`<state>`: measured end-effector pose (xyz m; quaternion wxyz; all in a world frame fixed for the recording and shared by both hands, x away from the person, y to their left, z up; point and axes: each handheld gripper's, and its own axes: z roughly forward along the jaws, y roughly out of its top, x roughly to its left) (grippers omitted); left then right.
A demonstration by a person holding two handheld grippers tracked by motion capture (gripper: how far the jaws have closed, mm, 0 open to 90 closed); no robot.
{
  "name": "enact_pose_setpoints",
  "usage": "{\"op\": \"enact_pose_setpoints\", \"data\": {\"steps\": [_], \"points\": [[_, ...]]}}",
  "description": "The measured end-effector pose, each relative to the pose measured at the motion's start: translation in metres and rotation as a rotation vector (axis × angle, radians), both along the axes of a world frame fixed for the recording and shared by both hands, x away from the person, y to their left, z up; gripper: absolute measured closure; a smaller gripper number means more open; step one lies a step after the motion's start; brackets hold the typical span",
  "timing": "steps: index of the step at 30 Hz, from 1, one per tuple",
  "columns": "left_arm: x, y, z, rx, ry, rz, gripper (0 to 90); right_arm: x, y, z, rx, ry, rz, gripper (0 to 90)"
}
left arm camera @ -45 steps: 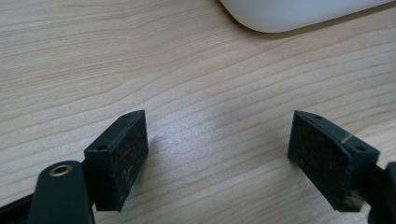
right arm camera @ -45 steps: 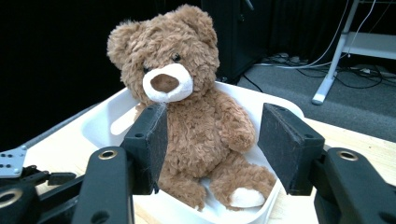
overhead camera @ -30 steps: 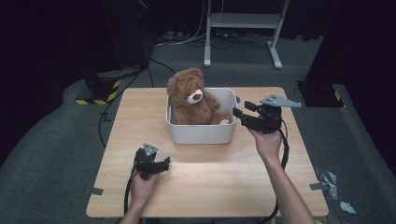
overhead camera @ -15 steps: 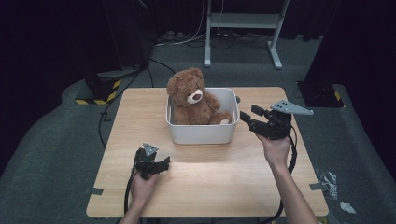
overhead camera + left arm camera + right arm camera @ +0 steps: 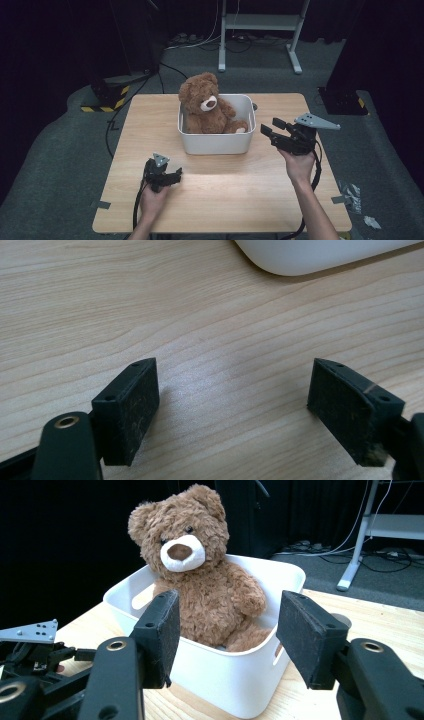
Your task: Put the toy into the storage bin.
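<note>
Right gripper (image 5: 272, 131) has drawn back from the white bin (image 5: 216, 142) since a second ago: then it sat close against the bin's right wall, now it hangs off that wall with clear tabletop between. Jaws stand wide, nothing between them. In the right gripper view they frame the brown teddy bear (image 5: 200, 575), which sits upright inside the bin, back against the far-left corner, one leg toward the near-right corner.

Reading: the bear looks already placed and this hand is backing off empty, or lining up for a fresh reach; I cannot say which.

Left gripper (image 5: 170, 176) rests on the wooden table (image 5: 225, 200) in front of the bin's left corner, unmoved. Left gripper view shows its jaws wide too, bare wood between them, the bin's rounded corner (image 5: 320, 255) just ahead.

Room: open tabletop in front of and right of the bin. The bear's head rises above the bin rim, so a reach from above the bin is free; the bin walls block a low side approach.
</note>
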<state>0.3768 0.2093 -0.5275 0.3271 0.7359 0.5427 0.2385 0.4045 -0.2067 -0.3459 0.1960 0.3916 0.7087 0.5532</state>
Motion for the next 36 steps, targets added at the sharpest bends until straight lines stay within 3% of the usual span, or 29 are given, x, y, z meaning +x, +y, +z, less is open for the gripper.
{"op": "enact_pose_setpoints", "data": {"steps": [13, 36], "points": [[0.000, 0.000, 0.000, 0.000, 0.000, -0.001, 20.6, -0.009, -0.007, -0.006, 0.024, 0.005, -0.003, 42.1], [0.000, 0.000, 0.000, 0.001, 0.000, -0.002, 20.6, -0.013, -0.021, -0.032, 0.056, 0.037, -0.023, 42.1]]}}
